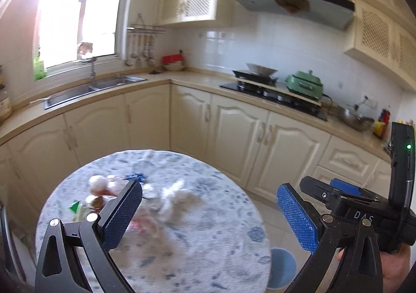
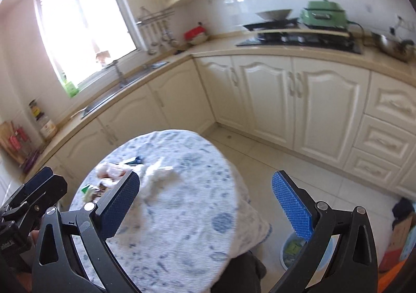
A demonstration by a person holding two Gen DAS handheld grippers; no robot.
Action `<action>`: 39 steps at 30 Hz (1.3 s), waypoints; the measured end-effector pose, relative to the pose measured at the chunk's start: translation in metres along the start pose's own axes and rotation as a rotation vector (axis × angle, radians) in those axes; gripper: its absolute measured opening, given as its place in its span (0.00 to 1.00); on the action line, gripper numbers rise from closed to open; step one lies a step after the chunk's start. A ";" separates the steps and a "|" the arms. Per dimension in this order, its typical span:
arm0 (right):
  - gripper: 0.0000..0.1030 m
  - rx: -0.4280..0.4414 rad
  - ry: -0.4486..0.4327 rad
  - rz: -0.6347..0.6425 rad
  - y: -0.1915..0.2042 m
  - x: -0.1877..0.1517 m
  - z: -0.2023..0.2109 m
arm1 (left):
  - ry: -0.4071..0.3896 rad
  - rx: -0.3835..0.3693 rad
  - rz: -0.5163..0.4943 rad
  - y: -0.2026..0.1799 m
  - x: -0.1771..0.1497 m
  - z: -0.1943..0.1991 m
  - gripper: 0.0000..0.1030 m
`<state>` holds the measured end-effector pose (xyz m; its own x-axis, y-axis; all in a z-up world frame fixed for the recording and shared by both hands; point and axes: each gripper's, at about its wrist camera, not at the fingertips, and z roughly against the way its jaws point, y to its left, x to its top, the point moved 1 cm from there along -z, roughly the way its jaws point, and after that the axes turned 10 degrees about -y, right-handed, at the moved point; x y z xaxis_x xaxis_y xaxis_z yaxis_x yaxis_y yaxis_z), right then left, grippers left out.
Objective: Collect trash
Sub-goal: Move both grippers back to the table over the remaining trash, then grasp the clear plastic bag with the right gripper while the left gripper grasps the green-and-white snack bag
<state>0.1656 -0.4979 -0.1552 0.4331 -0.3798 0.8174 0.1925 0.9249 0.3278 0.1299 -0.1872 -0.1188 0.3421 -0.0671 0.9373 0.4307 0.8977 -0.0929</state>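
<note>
Both grippers, left gripper [image 1: 209, 211] and right gripper [image 2: 205, 203], gape above littered table [image 2: 182, 215]

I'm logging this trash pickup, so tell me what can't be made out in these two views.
- Trash pile on the table: motion-blurred in both views, partly behind each gripper's left finger; items can't be identified.
- Bin: right view, the finger covers part; contents too small. Left view, table hides most of it.
- Right gripper and left gripper: open, empty.
</note>
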 end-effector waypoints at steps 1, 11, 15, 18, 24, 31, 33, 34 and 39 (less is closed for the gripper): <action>1.00 0.015 -0.002 0.013 0.010 0.001 -0.001 | -0.012 0.018 0.007 0.009 0.003 0.010 0.99; 1.00 0.151 -0.034 0.153 0.112 0.006 -0.006 | -0.120 0.214 0.056 0.055 -0.004 0.088 0.99; 1.00 0.195 -0.036 0.202 0.143 0.003 -0.008 | -0.132 0.273 0.065 0.064 -0.015 0.108 0.99; 1.00 0.226 -0.029 0.228 0.160 -0.001 -0.012 | -0.129 0.306 0.081 0.067 -0.023 0.119 0.99; 1.00 0.260 -0.001 0.285 0.184 -0.015 -0.022 | -0.107 0.366 0.089 0.073 -0.033 0.130 0.99; 1.00 0.253 0.079 0.327 0.197 -0.035 -0.054 | -0.027 0.388 0.114 0.097 -0.040 0.102 0.99; 1.00 0.249 0.108 0.335 0.200 -0.042 -0.067 | -0.003 0.389 0.120 0.104 -0.043 0.090 0.99; 1.00 0.248 0.122 0.337 0.200 -0.046 -0.073 | 0.012 0.389 0.125 0.110 -0.044 0.082 0.99; 1.00 0.226 0.217 0.327 0.199 -0.068 -0.117 | 0.095 0.374 0.128 0.133 -0.046 0.032 0.99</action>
<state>0.2773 -0.2896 -0.2008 0.6187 -0.0387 0.7847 -0.1721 0.9679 0.1834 0.1447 -0.0509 -0.1636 0.4564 0.0316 0.8892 0.0516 0.9967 -0.0620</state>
